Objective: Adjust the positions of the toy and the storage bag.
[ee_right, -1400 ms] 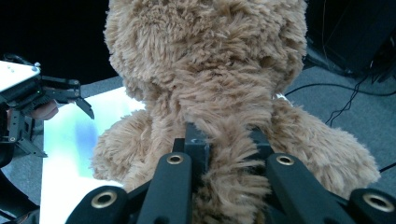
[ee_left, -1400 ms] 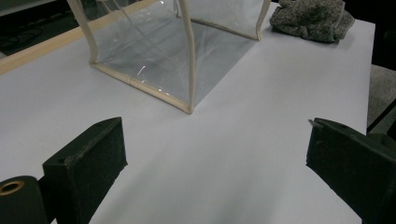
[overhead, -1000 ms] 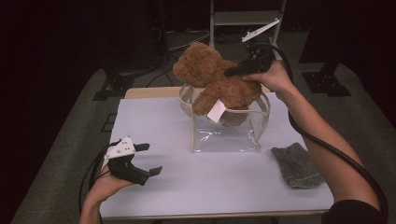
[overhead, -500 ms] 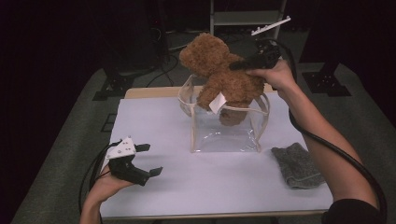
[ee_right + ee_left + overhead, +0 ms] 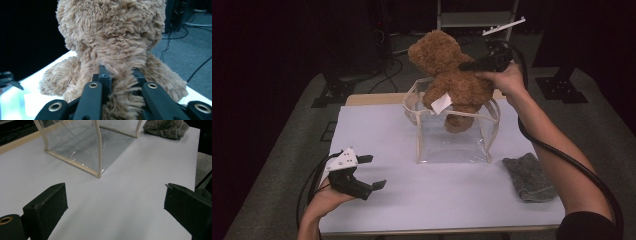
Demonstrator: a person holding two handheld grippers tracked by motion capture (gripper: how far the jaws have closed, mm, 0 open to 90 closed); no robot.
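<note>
The teddy bear is shaggy plush, the bag glossy clear plastic, the cloth nubbly grey knit.

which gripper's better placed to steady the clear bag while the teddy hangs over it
Left. The left gripper is open and holds nothing, resting on the table with the clear bag straight ahead of its jaws. The right gripper is shut on the teddy bear, holding it over the bag's mouth.

Bare desk lies open before the left claw; the clear bag and grey cloth block the right side.
</note>
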